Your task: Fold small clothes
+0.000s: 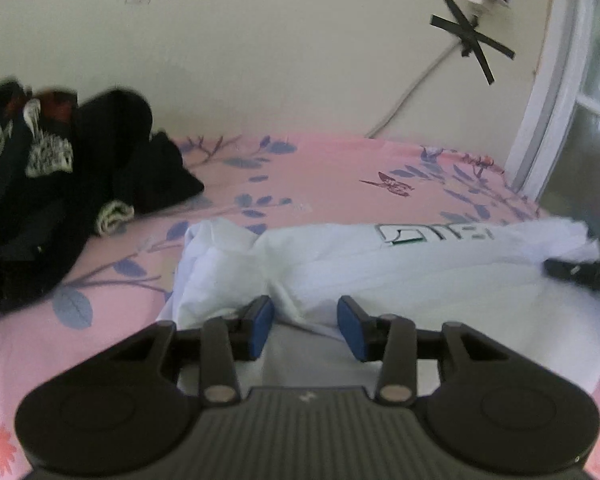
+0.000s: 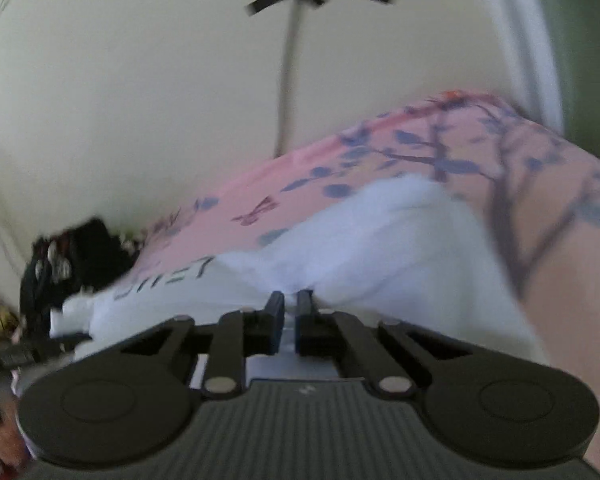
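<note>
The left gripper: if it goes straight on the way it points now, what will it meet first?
Most likely the white garment: a bunched fold of it lies just ahead of the left gripper, whose jaws stand open. Depth is hard to judge.

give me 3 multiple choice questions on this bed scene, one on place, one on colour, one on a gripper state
1. Where is the dark clothes pile in the left wrist view?
A. far left, by the wall
B. on the white shirt
C. by the door

2. What colour is the bedsheet?
A. plain green
B. pink with blue leaves
C. grey stripes

3. How does the right gripper stand?
A. wide open over the sheet
B. shut on the white shirt
C. shut on a dark garment

Answers:
1 A, the pile sits at the left edge below the wall.
2 B, pink cloth with blue leaf prints shows.
3 B, white cloth bunches at its closed pads.
</note>
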A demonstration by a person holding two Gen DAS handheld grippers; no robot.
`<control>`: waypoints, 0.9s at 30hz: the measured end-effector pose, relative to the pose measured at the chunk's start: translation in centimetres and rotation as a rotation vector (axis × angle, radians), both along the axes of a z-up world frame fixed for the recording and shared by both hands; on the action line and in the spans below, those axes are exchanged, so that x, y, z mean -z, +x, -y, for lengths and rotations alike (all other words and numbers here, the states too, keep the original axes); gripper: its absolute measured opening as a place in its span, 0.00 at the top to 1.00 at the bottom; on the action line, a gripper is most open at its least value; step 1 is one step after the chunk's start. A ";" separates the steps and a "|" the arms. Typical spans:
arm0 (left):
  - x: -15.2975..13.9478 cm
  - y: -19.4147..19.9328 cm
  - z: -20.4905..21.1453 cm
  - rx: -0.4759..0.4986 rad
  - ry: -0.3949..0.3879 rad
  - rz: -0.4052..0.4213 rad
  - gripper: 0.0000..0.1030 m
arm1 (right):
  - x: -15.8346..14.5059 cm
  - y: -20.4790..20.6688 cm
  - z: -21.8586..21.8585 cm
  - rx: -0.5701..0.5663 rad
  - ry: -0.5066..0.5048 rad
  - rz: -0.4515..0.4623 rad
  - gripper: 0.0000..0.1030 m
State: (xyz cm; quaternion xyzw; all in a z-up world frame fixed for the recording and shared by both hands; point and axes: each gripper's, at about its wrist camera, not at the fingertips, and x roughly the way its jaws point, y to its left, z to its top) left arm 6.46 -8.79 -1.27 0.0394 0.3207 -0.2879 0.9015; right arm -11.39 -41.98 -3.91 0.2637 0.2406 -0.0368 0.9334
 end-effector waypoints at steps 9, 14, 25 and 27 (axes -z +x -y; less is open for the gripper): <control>0.1 -0.7 0.2 -0.001 0.021 0.043 0.61 | 0.0 -0.7 -0.5 0.018 -0.026 0.012 1.00; 0.2 -0.6 0.1 0.010 0.001 0.034 0.58 | -0.1 -0.3 -0.5 0.018 -0.030 0.009 1.00; 0.2 -0.6 -0.3 0.042 -0.042 0.015 0.47 | -0.1 -0.3 -0.6 0.022 -0.043 0.008 1.00; 0.2 -0.6 -0.4 0.047 -0.049 0.011 0.46 | -0.1 -0.3 -0.7 0.023 -0.046 0.008 1.00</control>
